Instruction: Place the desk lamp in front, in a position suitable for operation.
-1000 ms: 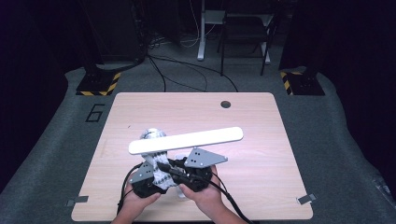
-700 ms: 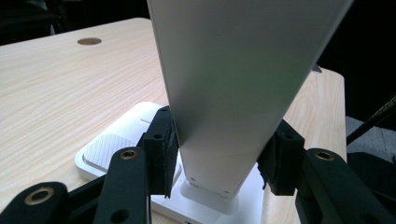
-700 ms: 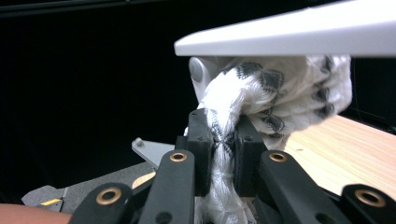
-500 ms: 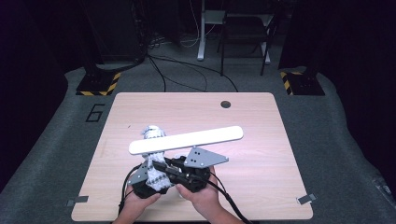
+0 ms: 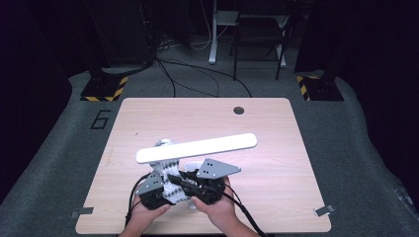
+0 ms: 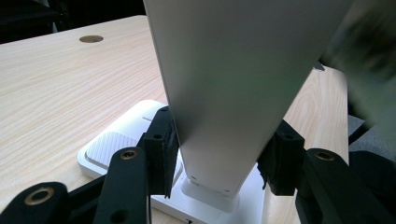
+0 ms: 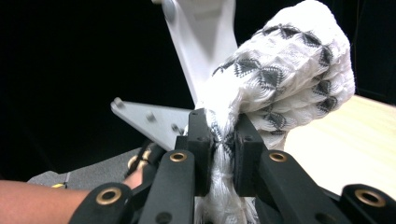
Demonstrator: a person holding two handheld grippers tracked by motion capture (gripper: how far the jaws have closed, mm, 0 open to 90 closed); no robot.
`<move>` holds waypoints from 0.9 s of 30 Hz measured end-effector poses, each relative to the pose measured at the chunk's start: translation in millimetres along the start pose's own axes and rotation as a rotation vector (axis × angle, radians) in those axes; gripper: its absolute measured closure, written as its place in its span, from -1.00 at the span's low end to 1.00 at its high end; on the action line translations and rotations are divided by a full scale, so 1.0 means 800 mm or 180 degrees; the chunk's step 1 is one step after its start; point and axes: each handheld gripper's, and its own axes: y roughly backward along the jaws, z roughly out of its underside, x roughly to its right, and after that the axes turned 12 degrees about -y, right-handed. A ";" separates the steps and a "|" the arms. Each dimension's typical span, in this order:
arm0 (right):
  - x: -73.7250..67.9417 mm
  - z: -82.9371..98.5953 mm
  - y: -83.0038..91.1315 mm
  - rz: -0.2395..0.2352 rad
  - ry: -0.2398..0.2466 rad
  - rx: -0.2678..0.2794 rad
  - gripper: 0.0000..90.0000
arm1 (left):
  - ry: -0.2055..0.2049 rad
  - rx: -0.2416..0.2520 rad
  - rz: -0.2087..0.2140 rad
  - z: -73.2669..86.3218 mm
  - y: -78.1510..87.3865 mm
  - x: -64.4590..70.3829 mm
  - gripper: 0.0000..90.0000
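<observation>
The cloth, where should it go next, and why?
Probably a short wipe along the lamp arm. The right gripper is shut on the white cloth, bunched right against the arm, while the left gripper clamps the arm's lower end above the lamp base, steadying it.

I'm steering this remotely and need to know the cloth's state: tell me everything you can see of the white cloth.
The white cloth is a soft knit with grey diamond patterns, bunched into a rounded wad. The right gripper is shut on its gathered neck, strands squeezed between the jaws. The wad presses against the white lamp arm. In the high view the cloth shows between the two grippers, near the table's front edge.
</observation>
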 end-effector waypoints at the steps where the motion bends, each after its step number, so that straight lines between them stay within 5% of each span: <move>1: 0.002 0.004 0.003 0.0006 -0.0038 0.0015 0.78 | 0.0000 0.0010 -0.0012 0.000 -0.001 0.001 0.19; 15: -0.020 -0.015 0.001 -0.0096 0.0063 0.0402 0.78 | 0.0047 -0.0005 -0.0041 -0.001 -0.002 0.004 0.19; 27: -0.025 -0.024 0.003 -0.0137 -0.0029 0.0574 0.79 | 0.0037 -0.0029 -0.0037 -0.002 -0.002 0.004 0.18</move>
